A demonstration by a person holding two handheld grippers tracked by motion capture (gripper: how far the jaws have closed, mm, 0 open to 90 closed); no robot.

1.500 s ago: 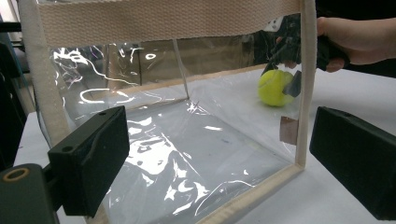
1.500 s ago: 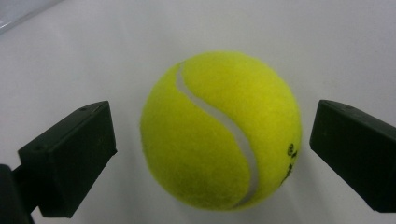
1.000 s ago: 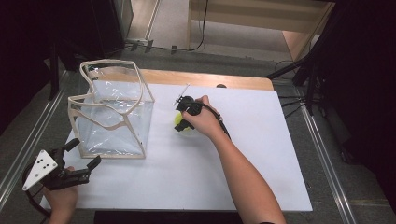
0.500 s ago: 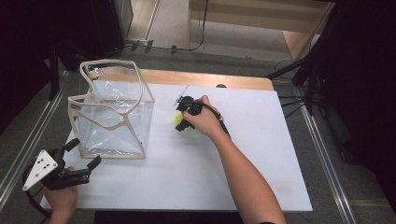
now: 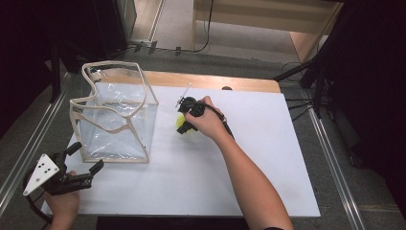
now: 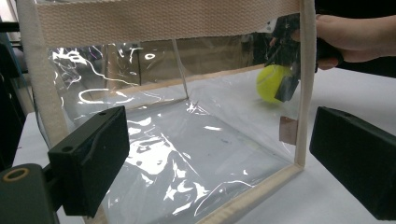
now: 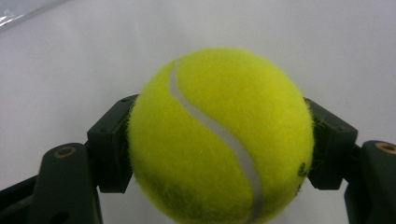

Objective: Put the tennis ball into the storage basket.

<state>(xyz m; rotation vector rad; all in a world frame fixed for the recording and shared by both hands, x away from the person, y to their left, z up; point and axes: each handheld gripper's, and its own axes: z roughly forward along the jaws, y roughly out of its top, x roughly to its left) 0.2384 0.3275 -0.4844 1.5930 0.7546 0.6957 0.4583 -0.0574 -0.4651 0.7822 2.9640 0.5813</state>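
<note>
A yellow tennis ball (image 5: pixel 181 123) sits on the white tabletop, just right of a clear plastic bag with beige fabric edging (image 5: pixel 115 115). My right gripper (image 5: pixel 184 126) is shut on the ball. In the right gripper view both black pads (image 7: pixel 109 154) press into the sides of the ball (image 7: pixel 219 135). My left gripper (image 5: pixel 88 155) rests at the table's near left corner, in front of the bag, its jaws wide open and empty. The left gripper view looks through the bag (image 6: pixel 187 140) at the ball (image 6: pixel 272 83) and the right hand beyond it.
The white sheet (image 5: pixel 249 163) covers most of a wooden table, whose bare strip (image 5: pixel 215 81) shows along the far edge. The bag stands upright with its top open. Dark stands and cables (image 5: pixel 316 81) crowd the floor to the right.
</note>
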